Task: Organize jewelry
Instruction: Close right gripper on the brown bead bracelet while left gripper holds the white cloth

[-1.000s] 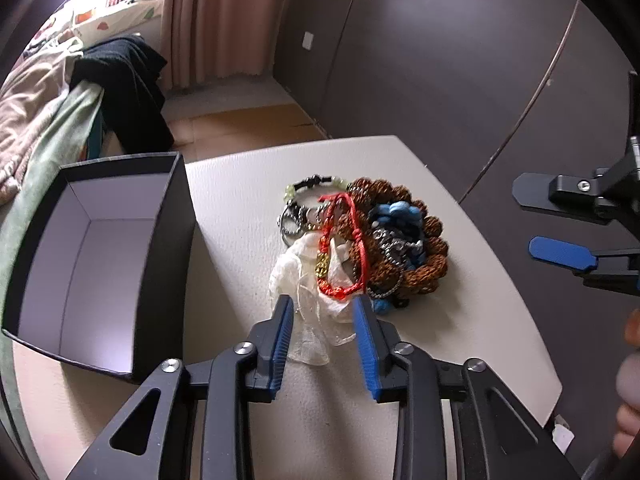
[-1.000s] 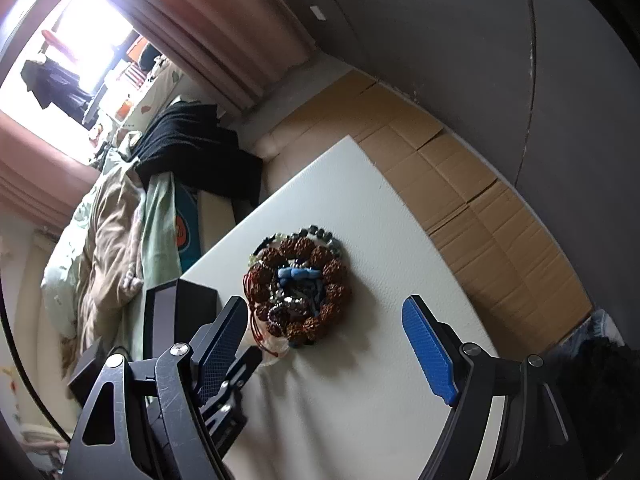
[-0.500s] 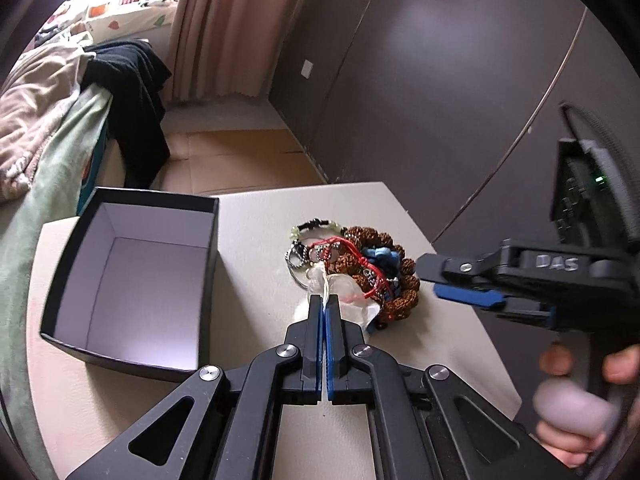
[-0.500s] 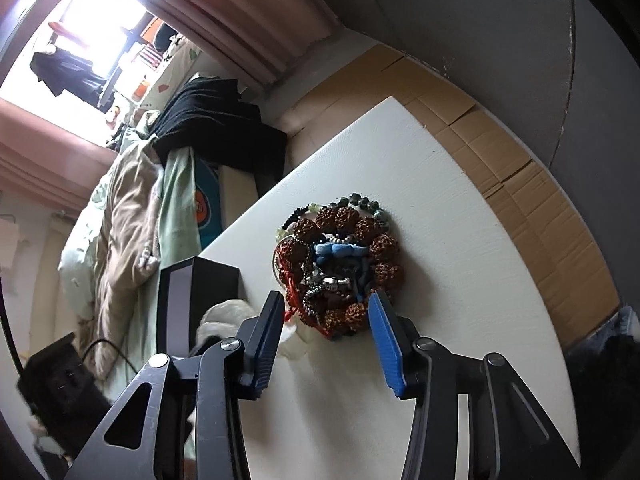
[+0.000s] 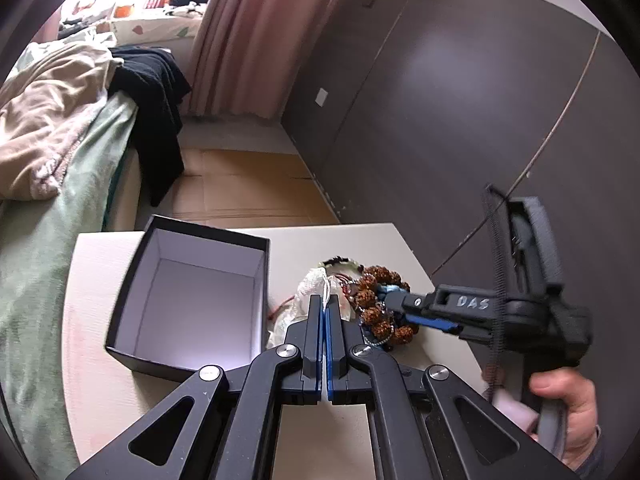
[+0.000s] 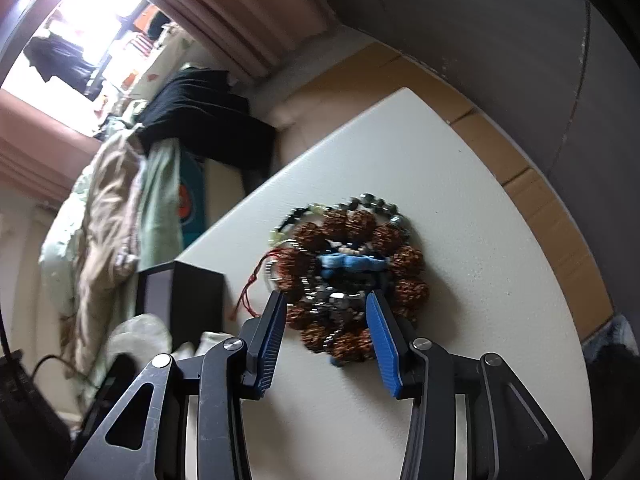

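Left claw [image 5: 325,307] is clamped on white pouch [image 5: 310,285]; right claw [image 6: 326,328], just narrowed, straddles jewelry pile [image 6: 348,268] on bench [image 6: 460,208], pads not visibly pressing.

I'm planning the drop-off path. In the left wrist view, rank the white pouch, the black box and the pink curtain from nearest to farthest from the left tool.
1. White pouch: pinched at the left tool's tips by its string.
2. Black box: open, on the table just to the left.
3. Pink curtain: far across the room, upper centre.
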The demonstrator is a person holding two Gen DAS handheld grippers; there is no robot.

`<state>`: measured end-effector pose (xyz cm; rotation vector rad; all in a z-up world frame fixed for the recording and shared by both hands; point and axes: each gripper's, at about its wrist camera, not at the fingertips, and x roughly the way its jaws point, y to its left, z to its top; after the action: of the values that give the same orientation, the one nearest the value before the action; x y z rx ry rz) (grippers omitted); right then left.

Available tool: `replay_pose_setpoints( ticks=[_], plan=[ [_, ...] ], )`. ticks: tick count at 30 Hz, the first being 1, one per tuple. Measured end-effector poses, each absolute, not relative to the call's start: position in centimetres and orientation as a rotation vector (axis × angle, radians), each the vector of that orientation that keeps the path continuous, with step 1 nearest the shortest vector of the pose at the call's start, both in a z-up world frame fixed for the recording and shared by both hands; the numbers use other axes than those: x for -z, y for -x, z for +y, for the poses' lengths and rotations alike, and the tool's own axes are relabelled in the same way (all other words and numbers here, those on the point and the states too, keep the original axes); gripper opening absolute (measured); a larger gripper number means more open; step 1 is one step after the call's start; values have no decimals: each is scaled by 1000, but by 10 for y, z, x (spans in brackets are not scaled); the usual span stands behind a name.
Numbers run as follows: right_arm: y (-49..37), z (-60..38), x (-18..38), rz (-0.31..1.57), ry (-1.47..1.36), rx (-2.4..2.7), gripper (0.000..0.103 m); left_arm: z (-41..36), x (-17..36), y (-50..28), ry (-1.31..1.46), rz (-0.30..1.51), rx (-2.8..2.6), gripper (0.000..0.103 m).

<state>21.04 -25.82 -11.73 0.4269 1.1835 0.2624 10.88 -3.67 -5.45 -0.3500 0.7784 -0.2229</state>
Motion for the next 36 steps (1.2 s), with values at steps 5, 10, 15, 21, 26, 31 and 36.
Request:
replay_pose_setpoints(
  ticks=[5,10,15,21,26,31,36],
  plan=[
    [-215,-258,125,1191,-438,-222,39,-31,52,-108,358,772,214,0],
    [-217,-253,125,1176,-418,-209,32,-33,50,-105,348,769,215,0],
    [-216,-260,123,1161,-455,-223,8,-33,51,-104,340,771,207,0],
    [-208,-269,97,1076,-473,-270,8,-31,49,-105,344,765,204,0],
    [-200,-276,76,1020,-520,-321,6,-29,47,-105,347,757,203,0],
    [-189,-273,53,945,-554,-397,2,-25,43,-102,349,744,201,0],
    [-171,-269,23,834,-562,-494,2,-23,39,-99,350,735,199,0]
  ],
)
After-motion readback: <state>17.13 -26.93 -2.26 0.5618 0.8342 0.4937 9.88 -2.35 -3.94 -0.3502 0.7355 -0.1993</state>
